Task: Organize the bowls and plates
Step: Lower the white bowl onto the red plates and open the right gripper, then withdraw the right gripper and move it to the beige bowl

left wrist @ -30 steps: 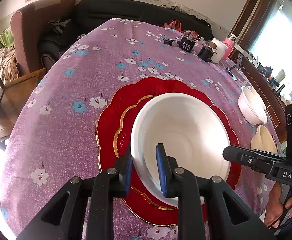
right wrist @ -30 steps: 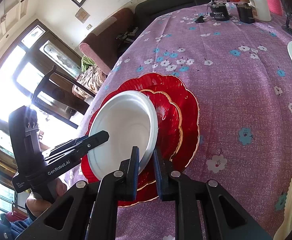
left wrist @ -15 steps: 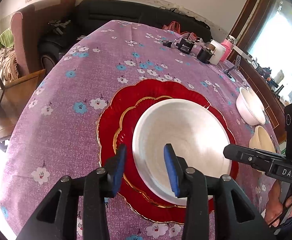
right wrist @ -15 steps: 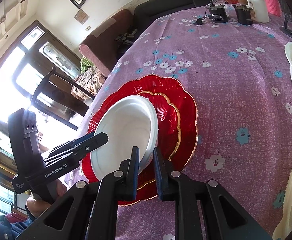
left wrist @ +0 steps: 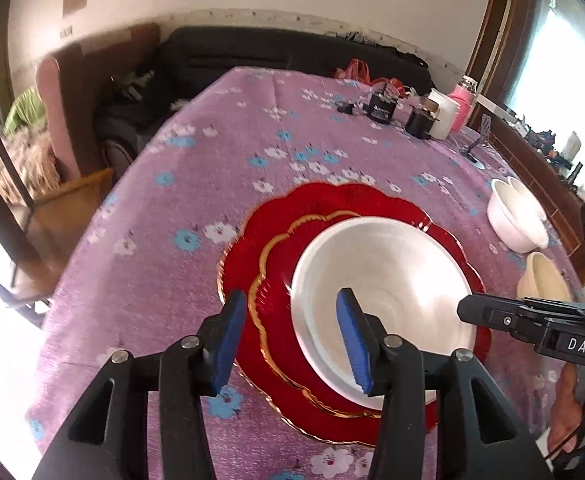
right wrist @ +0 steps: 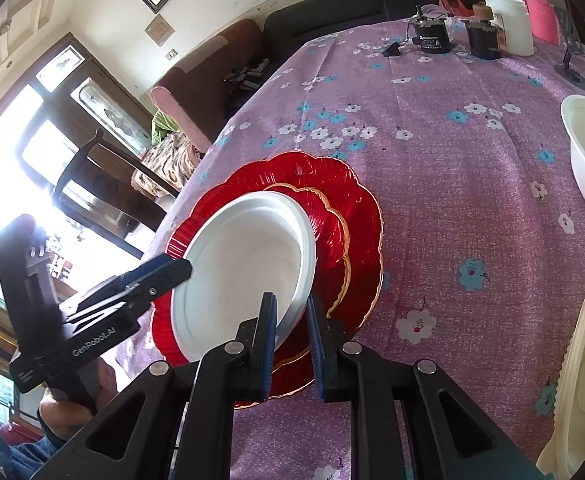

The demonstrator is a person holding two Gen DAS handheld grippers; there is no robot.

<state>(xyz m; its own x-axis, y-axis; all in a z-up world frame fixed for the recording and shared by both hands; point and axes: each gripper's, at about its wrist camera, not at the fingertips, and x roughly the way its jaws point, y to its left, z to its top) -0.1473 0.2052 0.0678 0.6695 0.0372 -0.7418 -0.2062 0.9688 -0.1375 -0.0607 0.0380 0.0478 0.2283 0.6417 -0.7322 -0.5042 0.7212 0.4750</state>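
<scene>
- The white bowl [left wrist: 384,280] is seated on the smaller red plate [left wrist: 276,280], which lies on the larger scalloped red plate [left wrist: 332,208]; the stack rests on the flower-printed purple cloth of the table [left wrist: 152,272].
- The left hand-held gripper [left wrist: 292,336] is seen with its jaws opening: the blue pads [left wrist: 228,336] stand either side of the bowl's near-left rim and are not pressed on it, so the bowl is judged released on that side.
- The right hand-held gripper [right wrist: 291,340] is clamped on the bowl's rim [right wrist: 292,316] at the opposite side, one finger inside the wall and one outside.
- The step in hand is judged to be the setting-down of the bowl on the plate stack. For this to be done well, the right grip should be let go only once the bowl's base is flat on the smaller plate and roughly centred.
- The jaws should be opened fully before either hand-held gripper is drawn back, and the withdrawal is best made along the fingers' own line, so the thin rim is not caught and the bowl is not dragged or tipped.
- The plates' gold-edged rims should be kept clear of the fingertips, since a nudge could shift the whole stack on the cloth.
- Two more bowls, a white one [left wrist: 518,220] and a cream one [left wrist: 544,276], are seen well apart at the right and are judged the likely next pieces.
</scene>
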